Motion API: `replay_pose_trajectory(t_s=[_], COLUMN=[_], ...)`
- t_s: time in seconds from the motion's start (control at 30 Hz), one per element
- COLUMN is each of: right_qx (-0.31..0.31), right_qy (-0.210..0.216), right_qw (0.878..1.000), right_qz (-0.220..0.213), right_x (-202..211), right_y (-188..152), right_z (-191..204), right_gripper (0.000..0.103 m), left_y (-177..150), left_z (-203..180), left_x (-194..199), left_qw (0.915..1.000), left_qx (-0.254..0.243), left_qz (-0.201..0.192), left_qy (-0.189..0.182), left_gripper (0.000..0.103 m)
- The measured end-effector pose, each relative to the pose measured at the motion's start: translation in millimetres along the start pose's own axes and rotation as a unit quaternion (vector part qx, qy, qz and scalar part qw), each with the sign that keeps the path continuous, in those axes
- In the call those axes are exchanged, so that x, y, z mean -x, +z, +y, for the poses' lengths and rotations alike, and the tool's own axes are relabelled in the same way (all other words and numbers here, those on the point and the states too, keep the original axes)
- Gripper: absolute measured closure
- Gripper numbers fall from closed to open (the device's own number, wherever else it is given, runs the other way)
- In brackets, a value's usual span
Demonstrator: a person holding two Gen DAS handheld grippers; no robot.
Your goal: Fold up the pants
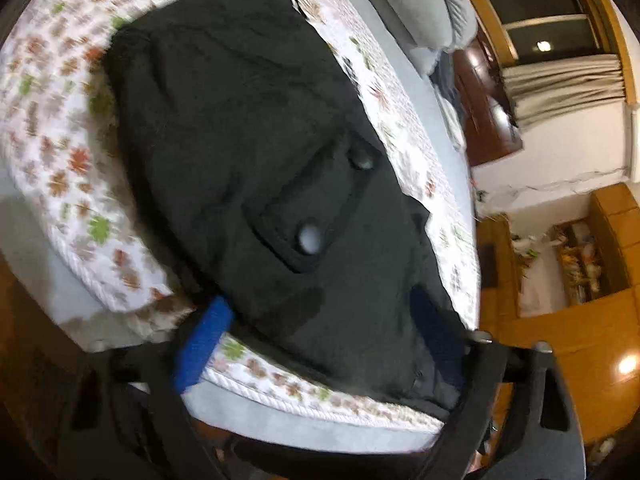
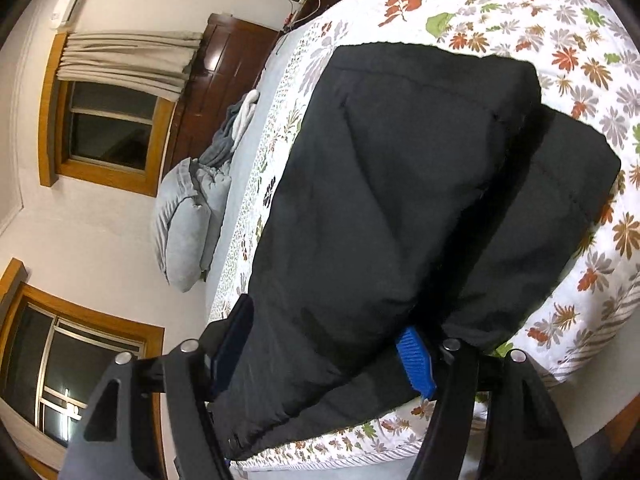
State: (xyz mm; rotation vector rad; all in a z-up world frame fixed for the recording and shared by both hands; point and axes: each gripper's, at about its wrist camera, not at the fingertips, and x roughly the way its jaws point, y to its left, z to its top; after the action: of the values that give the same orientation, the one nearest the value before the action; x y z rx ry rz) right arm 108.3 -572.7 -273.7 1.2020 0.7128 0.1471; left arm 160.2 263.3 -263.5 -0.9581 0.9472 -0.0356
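Observation:
Black pants (image 1: 248, 132) lie on a floral bedsheet (image 1: 52, 152), a flap pocket with two snaps facing up. My left gripper (image 1: 320, 332) stands at their near edge; its blue fingers (image 1: 204, 332) sit wide apart with cloth draped between and over them. In the right wrist view the pants (image 2: 400, 184) lie doubled over, one layer on another. My right gripper (image 2: 324, 356) has its fingers (image 2: 416, 360) wide apart with the near edge of the cloth between them. I cannot tell whether either gripper pinches the cloth.
The floral sheet (image 2: 560, 40) covers a grey mattress (image 1: 320, 424). Grey pillows (image 2: 188, 216) lie at the bed's far side. A dark wooden headboard (image 2: 216, 80), curtained windows (image 2: 112, 120) and wooden shelves (image 1: 580, 264) surround the bed.

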Motion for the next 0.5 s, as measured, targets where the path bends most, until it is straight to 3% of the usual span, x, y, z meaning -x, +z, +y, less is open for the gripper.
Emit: replay_pose_trajectory(t_s=[0.03,0.07,0.13,0.2,0.27,0.3,0.5], right_qx=[0.002,0.007,0.014,0.020,0.030,0.037,0.036], right_qy=[-0.001,-0.003,-0.013,-0.029,-0.033,-0.034,-0.066], right_qw=[1.000,1.000,1.000,0.999,0.999,0.999,0.997], right_qz=[-0.003,-0.005,-0.008,-0.008,-0.013,-0.015,0.002], right_x=[0.0,-0.1,-0.1,1.1,6.9,9.6,7.9], right_y=[0.5,0.6,-0.3,-1.3,-2.8,-4.1,-21.4], right_z=[1.1,1.9,3.4,5.1,10.2,12.7,-7.5], right_gripper=[0.032,0.033,0.037,0.059,0.091,0.095,0.096], left_y=[1.2,2.9,8.4,12.7,17.5,21.3,28.3], left_z=[0.0,1.7,6.7,1.3,-4.3,-5.3,5.2], left_x=[-0.2,-4.5,-8.0,-6.8,-1.3,2.6,1.8], left_qw=[0.9998,0.9994,0.9994,0.9989,0.9984,0.9985,0.9984], left_qx=[-0.007,-0.009,0.004,-0.009,-0.018,-0.014,-0.007], left_qz=[0.000,0.003,0.005,-0.003,-0.012,-0.016,0.004], left_qy=[0.019,0.034,0.035,0.046,0.053,0.050,0.055], left_gripper=[0.073,0.087,0.090,0.093,0.096,0.096,0.097])
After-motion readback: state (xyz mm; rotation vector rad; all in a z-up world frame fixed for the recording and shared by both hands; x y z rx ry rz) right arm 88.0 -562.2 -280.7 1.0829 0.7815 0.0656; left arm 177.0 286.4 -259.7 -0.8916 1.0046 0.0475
